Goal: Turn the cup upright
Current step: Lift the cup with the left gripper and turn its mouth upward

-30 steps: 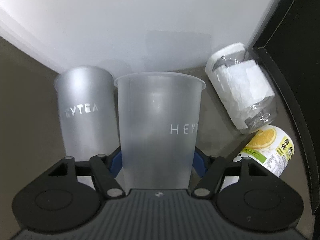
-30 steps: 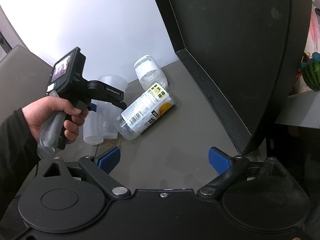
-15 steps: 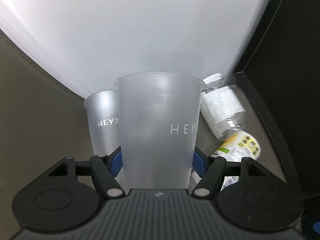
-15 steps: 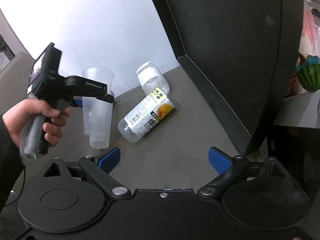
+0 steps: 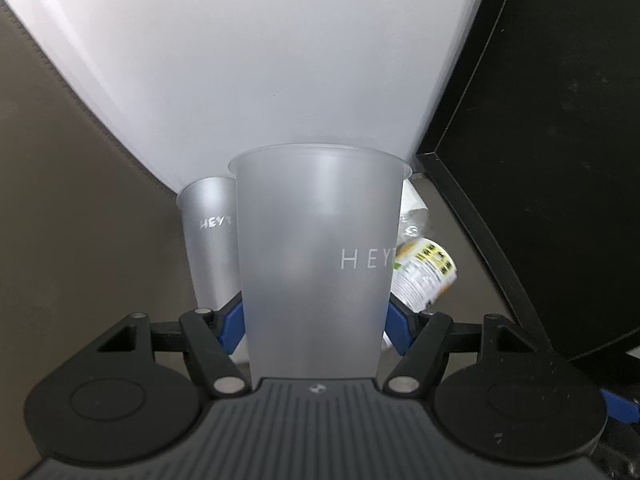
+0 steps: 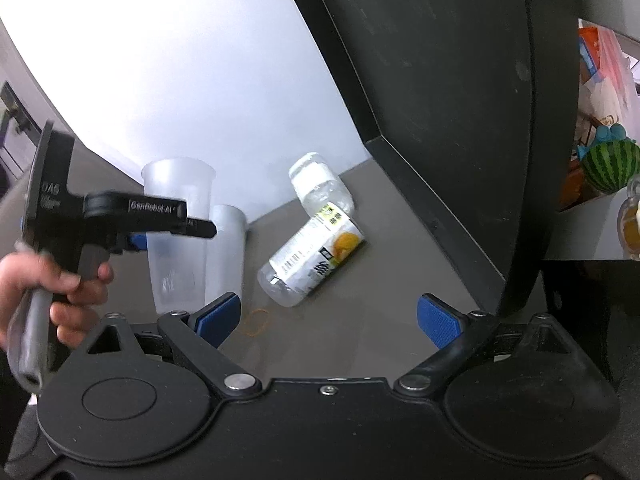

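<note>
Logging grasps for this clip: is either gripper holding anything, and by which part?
The left gripper clamps the frosted cup by its lower side walls, rim up. The right gripper is open, holding nothing.

1. Frosted translucent cup (image 5: pixel 316 256) with white lettering, clamped between blue pads (image 5: pixel 232 326) on black fingers of the left gripper (image 5: pixel 316 330).
2. Same frosted grey, white letters on second cup (image 5: pixel 208 236).
3. Yellow, white and green label with black barcode on clear bottle (image 6: pixel 312 256).
4. White label on other clear bottle (image 6: pixel 320 188).
5. Grey-brown table (image 6: pixel 360 320); orange rubber band (image 6: pixel 256 322).
6. Green-striped watermelon toy (image 6: pixel 610 166).
7. Blue pads, black body on right gripper (image 6: pixel 328 316).
</note>
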The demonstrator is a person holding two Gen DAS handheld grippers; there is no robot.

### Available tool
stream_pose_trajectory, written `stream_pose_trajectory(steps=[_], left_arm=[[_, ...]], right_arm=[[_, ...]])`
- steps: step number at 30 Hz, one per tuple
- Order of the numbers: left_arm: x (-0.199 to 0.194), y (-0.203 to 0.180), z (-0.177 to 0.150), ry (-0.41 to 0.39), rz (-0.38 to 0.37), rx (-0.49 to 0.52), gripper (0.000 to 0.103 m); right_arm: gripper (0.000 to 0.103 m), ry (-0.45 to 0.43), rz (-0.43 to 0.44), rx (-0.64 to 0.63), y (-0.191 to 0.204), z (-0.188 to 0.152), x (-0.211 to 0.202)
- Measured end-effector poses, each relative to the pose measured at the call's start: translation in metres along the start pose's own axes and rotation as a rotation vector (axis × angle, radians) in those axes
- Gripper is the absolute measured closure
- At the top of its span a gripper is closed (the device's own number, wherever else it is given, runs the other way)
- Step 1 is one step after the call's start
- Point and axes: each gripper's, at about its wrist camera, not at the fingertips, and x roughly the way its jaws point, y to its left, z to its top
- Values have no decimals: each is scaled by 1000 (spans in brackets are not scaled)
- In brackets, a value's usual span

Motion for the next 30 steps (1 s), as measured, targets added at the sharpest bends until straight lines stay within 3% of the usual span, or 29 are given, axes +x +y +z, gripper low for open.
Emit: stream_pose_trajectory(steps=[20,30], left_arm=[[-68,-48,-54,-10,-84,138,34],[-84,-66,-70,-35,-99,201,34]], right_arm=[[2,18,356,172,-5,11,-16],[0,40,452,158,11,10,-19]])
